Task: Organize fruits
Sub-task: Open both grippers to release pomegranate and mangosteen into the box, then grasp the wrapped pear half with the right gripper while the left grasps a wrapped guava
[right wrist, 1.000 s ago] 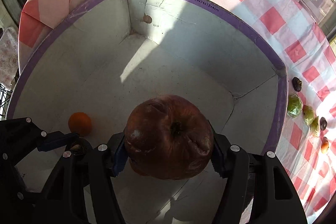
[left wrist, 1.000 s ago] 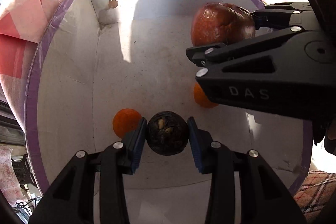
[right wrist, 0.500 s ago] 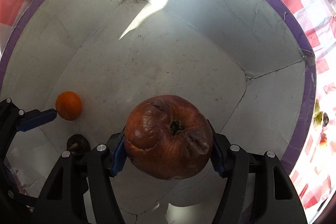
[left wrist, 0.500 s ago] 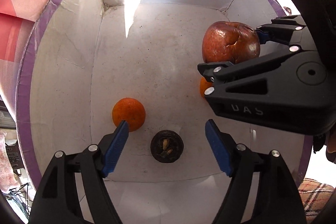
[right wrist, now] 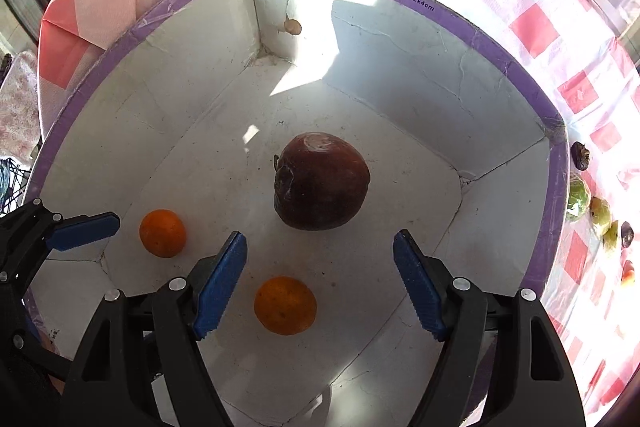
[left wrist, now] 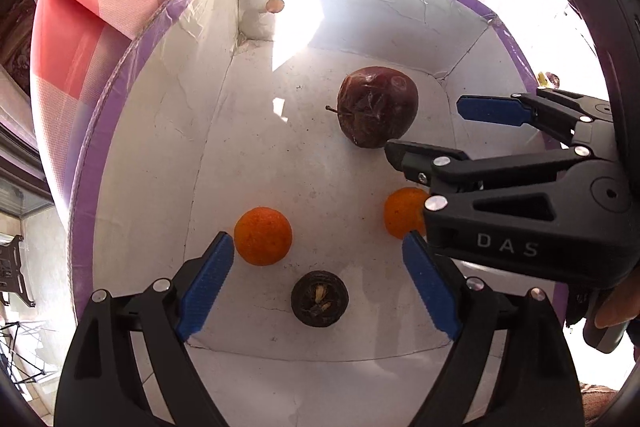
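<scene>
A white box with a purple rim [left wrist: 132, 47] [right wrist: 520, 67] holds four fruits. A wrinkled dark red apple [left wrist: 377, 111] [right wrist: 321, 181] lies free on the box floor. A small dark round fruit [left wrist: 319, 298] sits below and between the blue pads of my left gripper [left wrist: 320, 283], whose jaws are opening with nothing pressed between them. Two oranges lie on the floor, one [left wrist: 263, 235] [right wrist: 162, 233] on the left and one [left wrist: 404, 213] [right wrist: 285, 305] partly behind my right gripper [left wrist: 424, 129]. My right gripper [right wrist: 320, 283] hangs over that orange, jaws opening, touching nothing.
The box stands on a red-and-white checked cloth [right wrist: 560, 27]. Outside the box's right wall lie several more fruits: green ones [right wrist: 578, 197] and small dark ones [right wrist: 581, 155]. A small tan blob [right wrist: 292, 26] sticks to the far inner wall.
Both grippers have let go: the dark fruit and the red apple dropped to the box floor. Both sets of jaws spread wide and the left gripper rose and rolled.
</scene>
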A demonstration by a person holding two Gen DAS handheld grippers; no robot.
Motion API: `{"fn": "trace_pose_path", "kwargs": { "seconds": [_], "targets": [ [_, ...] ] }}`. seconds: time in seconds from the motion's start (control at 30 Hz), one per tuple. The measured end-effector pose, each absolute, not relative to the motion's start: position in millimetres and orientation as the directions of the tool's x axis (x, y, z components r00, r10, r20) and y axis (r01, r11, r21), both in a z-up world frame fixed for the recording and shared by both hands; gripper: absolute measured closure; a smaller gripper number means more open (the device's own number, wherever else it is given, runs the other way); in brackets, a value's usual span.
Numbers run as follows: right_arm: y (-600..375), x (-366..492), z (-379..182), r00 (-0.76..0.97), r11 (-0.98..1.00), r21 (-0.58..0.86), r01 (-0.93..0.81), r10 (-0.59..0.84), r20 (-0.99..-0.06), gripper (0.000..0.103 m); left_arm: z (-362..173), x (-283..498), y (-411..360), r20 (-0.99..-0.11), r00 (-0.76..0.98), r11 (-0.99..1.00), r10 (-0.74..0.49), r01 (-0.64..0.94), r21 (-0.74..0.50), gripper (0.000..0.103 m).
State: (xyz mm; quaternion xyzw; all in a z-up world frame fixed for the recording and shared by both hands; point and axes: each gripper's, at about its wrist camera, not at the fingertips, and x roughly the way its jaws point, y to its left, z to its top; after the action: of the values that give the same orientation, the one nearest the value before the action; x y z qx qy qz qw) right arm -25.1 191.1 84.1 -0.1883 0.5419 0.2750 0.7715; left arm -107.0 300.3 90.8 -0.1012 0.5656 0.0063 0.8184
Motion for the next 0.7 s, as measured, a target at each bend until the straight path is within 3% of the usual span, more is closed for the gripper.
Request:
{"fn": "trace_pose_path", "kwargs": {
  "seconds": [0.07,0.23,0.37,0.53,0.7],
  "targets": [
    [180,-30,98,0.325,0.791,0.02,-0.611,0.275,-0.905,0.018,95,-110,291,-0.914,0.398,0.976,-0.085,-0.154,-0.157,0.015],
    [137,-33,136,0.424,0.816,0.183,-0.549,0.46,-0.78,0.016,110,-112,287,-0.874,0.486,0.97,-0.03,-0.197,-0.143,0.01],
    [114,-32,162,0.506,0.826,0.226,-0.516,0.507,-0.697,0.016,133,-112,270,-0.818,0.573,0.969,0.047,-0.224,-0.101,0.009],
    [59,-11,168,0.584,0.88,0.296,-0.371,0.469,-0.663,0.016,172,-104,227,-0.691,0.713,0.981,0.117,-0.19,-0.03,0.002],
    [-23,5,137,0.592,0.944,0.271,-0.189,0.33,-0.735,0.016,192,-84,166,-0.65,0.759,0.997,0.043,-0.071,-0.017,0.002]
  ]
}}
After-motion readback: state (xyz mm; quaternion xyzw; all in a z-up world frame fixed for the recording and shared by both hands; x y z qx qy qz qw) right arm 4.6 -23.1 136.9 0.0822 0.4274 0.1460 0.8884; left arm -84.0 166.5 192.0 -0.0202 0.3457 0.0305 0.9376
